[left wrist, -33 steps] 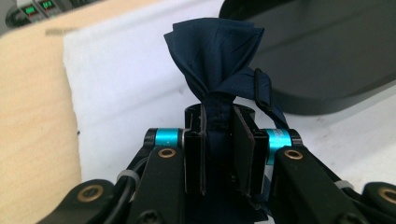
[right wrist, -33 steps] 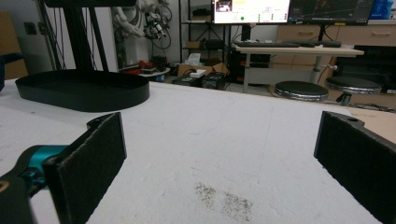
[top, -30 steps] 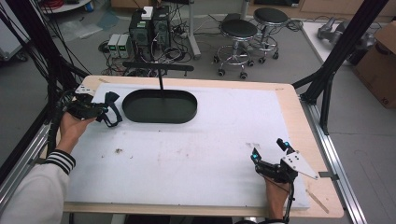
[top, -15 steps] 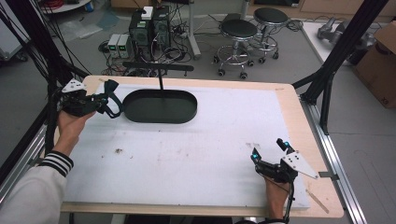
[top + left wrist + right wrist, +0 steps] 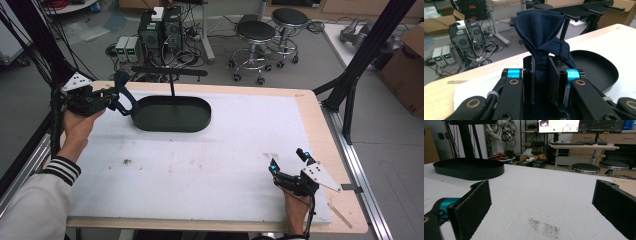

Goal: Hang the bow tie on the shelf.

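A dark blue cloth is bunched between the jaws of my left gripper, which is shut on it. In the high view that left gripper hangs at the table's far left, just left of a black oval tray, and the cloth trails from it. The tray lies ahead and to the right in the left gripper view. My right gripper rests near the front right of the table, open, with nothing between its pads.
A white mat covers the wooden table. A black stand with a crossbar rises behind the tray. Stools, computers and cables stand on the floor beyond the far edge. Dirt specks mark the mat ahead of the right gripper.
My left gripper has lifted and moved toward the table's far left edge with the cloth in it. The right gripper has stayed still.
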`<action>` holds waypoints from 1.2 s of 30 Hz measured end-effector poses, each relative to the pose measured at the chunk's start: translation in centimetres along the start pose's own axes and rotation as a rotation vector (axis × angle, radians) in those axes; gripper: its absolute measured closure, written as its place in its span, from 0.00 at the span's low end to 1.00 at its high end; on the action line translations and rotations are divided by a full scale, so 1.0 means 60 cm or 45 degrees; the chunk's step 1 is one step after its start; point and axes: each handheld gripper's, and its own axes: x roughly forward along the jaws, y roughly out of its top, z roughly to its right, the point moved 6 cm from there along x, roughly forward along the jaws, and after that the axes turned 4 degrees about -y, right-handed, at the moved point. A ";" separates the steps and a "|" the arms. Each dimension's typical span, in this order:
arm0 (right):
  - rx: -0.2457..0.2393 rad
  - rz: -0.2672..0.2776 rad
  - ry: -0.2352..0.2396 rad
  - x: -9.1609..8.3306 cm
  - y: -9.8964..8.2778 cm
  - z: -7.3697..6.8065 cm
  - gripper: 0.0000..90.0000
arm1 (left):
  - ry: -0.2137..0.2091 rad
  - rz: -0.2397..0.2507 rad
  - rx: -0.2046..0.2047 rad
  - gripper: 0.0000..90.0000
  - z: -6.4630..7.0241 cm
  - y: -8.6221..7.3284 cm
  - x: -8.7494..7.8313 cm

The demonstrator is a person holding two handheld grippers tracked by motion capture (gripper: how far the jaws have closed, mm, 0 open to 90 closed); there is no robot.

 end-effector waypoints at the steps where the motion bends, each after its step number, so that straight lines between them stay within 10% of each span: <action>1: 0.000 0.000 -0.001 0.000 0.000 0.000 0.01 | 0.000 0.014 -0.018 0.84 0.000 0.001 0.001; 36: 0.014 0.023 0.013 -0.002 0.001 0.003 0.01 | 0.039 0.089 0.010 0.84 0.005 0.071 0.078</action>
